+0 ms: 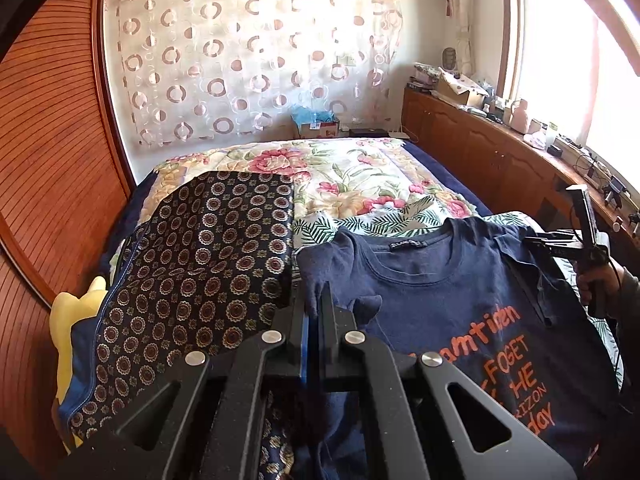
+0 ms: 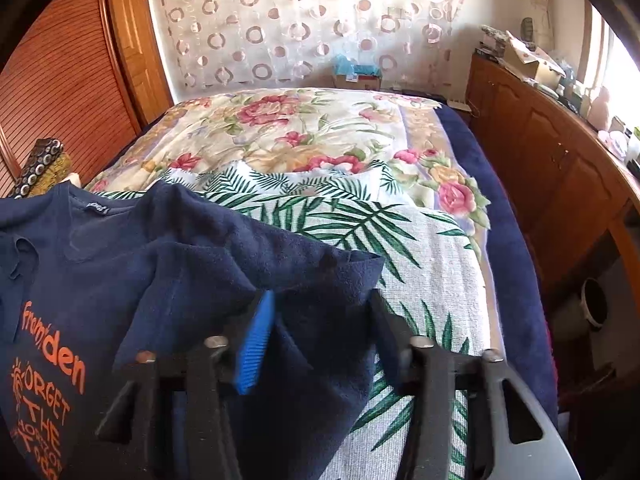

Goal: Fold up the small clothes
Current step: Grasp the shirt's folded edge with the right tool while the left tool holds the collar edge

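Navy cotton: T-shirt [image 1: 452, 292], orange print facing up, collar toward the far side, held up over the near part of the bed [image 2: 472, 148].
Left gripper [image 1: 316, 312]: jaws pinched tight on a bunch of fabric at the shirt's left shoulder or sleeve.
Right gripper [image 2: 320, 320]: jaws narrow but with a gap showing; the right sleeve lies draped between and over the fingers. Blue pad [image 2: 256, 344] is at the cloth; the right wrist view does not show both pads pressing, so a firm grip cannot be confirmed.
Progress: early, by the look of it. Shirt is spread by its shoulders, no fold line visible, sleeves not tucked. Whole fold sequence left.
Already on bed: dark medallion-print garment [image 1: 208, 264] lies left of the shirt, roughly flat; cannot tell if it is a finished fold.
Landing area: palm-leaf towel [image 2: 400, 248] under and right of the shirt, floral quilt [image 2: 304, 128] beyond it; far half of the bed is open.
Left limit: medallion garment just beside the shirt, yellow plush toy [image 1: 72, 320] at the left edge of the bed, slatted wood panel [image 1: 52, 160] past that.
Right limit: bed edge with navy blanket, then the wooden cabinet [image 2: 560, 168] with its cluttered top close alongside.
Risk: likely a sleeve slip on the right if lifted before the jaws seat.
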A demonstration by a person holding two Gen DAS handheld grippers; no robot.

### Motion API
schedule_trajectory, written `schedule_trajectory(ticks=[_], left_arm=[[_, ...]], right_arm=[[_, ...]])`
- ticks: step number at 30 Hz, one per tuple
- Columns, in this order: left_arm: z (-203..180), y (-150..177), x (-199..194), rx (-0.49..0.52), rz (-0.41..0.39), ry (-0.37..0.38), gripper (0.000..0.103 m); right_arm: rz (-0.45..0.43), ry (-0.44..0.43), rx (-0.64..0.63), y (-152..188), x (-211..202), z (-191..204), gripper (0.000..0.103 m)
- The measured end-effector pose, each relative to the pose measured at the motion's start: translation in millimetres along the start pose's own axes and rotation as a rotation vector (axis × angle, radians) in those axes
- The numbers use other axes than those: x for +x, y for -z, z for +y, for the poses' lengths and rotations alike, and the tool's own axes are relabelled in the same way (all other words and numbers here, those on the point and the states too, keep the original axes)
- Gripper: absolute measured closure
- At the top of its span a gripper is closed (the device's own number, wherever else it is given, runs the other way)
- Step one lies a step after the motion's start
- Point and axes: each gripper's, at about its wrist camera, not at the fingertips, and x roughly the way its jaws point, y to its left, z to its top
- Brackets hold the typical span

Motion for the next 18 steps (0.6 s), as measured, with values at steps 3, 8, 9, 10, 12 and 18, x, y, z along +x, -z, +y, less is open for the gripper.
schedule_trajectory(ticks=[3, 8, 9, 10, 12, 18], left_arm=[[-4, 1, -4, 0.008, -0.006, 0.003, 0.099], [-5, 4, -10, 0.003, -0.012, 0.01, 0.099], [-6, 5, -11, 0.002, -0.013, 0.012, 0.099], [-6, 6, -14, -0.001, -0.015, 0.015, 0.099], [-7, 9, -18, -0.006, -0.02, 0.025, 0.099], [-23, 29, -38, -0.009, -0.053, 0.048, 0.099]], right_arm=[[0.022, -0.053, -0.01, -2, 1, 3, 0.093], [0.015, -0.051, -0.035, -3, -6, 10, 0.095], [0.003, -0.058, -0.035, -4, -10, 11, 0.095], [-0.01, -0.067, -0.034, -4, -14, 12, 0.095], [-0.04, -0.089, -0.033, -3, -25, 16, 0.095], [-0.129, -0.147, -0.07, 15, -65, 30, 0.095]])
